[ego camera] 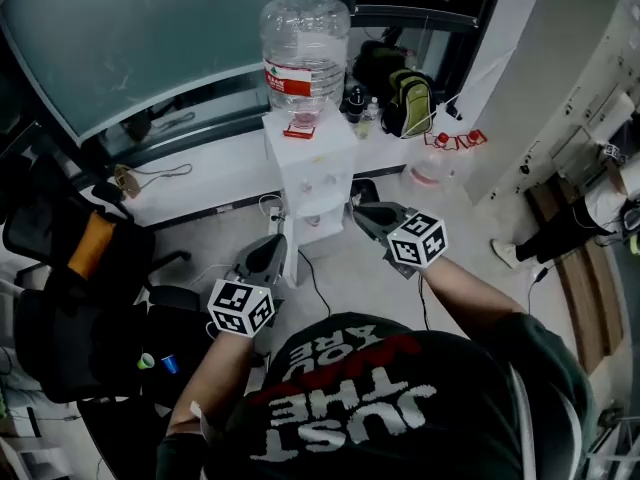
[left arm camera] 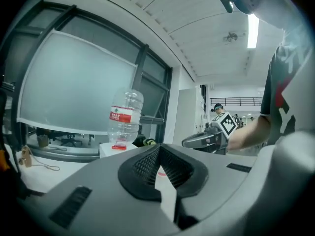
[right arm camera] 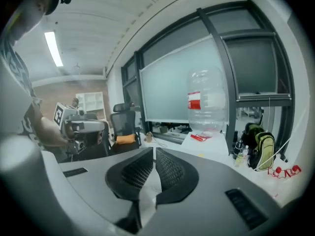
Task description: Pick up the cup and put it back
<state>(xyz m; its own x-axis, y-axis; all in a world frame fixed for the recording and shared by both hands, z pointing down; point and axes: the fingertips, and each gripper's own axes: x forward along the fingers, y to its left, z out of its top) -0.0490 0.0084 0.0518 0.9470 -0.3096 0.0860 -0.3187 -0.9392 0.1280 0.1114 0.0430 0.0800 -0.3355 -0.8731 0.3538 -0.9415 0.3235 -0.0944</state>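
Near frame centre, facing the white water dispenser (ego camera: 310,173), the left hand-held gripper (ego camera: 279,245) has its jaws pressed together, the right hand-held gripper (ego camera: 359,212) keeps its jaws a sliver apart around nothing, and the cup is too small to pick out anywhere.

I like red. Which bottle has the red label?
The big clear jug on the white dispenser; the others are little bottles standing beside the backpack.
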